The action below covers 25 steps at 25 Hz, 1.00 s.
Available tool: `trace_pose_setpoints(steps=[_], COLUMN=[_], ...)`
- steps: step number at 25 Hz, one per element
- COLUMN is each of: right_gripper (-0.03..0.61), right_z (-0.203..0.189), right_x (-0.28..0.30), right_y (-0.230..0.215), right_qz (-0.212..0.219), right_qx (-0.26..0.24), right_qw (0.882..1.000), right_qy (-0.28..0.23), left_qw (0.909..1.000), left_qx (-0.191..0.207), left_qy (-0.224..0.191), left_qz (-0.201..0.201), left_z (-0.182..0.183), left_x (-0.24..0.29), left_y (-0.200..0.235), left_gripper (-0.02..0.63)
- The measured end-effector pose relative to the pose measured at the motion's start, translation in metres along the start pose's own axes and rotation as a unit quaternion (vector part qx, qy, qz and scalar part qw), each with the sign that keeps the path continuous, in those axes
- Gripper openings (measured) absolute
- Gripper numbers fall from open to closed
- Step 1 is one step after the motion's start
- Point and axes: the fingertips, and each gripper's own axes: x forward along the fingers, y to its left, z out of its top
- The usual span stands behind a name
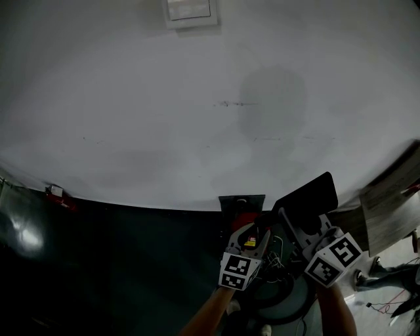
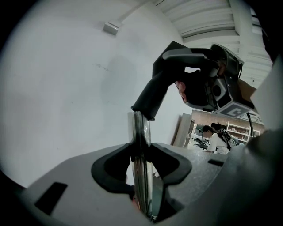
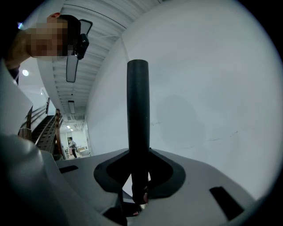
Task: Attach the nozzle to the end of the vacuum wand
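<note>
A large white wall fills most of the head view, and a dark, glossy band is seen below it on the left. Both tools are held up in front of the wall, low and right of centre.

The black nozzle is gripped by the right tongs. Their jaws are clenched on its straight round neck, which is shown standing upright between them in the right gripper view. In the left gripper view the nozzle is seen curving down from the right tongs, at the upper right. Its lower end is set at the top end of the wand. The two parts are shown touching there, but how far one is pushed into the other cannot be told.

The wand, a shiny metal tube, is grasped by the left tongs. Their jaws are closed against its sides, and it is held nearly upright. In the head view the left tongs are placed just left of the right tongs, and the marker cube on the left one is turned toward the camera.

A sheet of paper is seen at the right edge. A small grey plate is fixed at the foot of the wall, and a white switch plate at its top.
</note>
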Motion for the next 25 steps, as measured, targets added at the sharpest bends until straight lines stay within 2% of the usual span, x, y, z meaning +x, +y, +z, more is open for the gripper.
trace_pose_setpoints(steps=[6,10,20,25], right_gripper=[0.091,0.091,0.090,0.089], right_z=[0.008,0.009,0.010,0.011], right_x=[0.004,0.008,0.010,0.012], right_y=[0.003,0.002,-0.001,0.003], right_qz=[0.006,0.008,0.013,0.020], right_qx=[-0.038,-0.046,-0.049,-0.075], right_qw=[0.998,0.995,0.992,0.989], right_qy=[0.057,0.084,0.117,0.125], left_qw=[0.9990,0.9985,0.9974,0.9971], left_qx=[0.039,0.047,0.061,0.064], left_qy=[0.008,0.011,0.020,0.025], left_qz=[-0.020,-0.025,-0.032,-0.034], left_z=[0.006,0.007,0.007,0.007], left_x=[0.003,0.005,0.008,0.010], left_y=[-0.020,-0.026,-0.032,-0.034], left_gripper=[0.150,0.150,0.152,0.152])
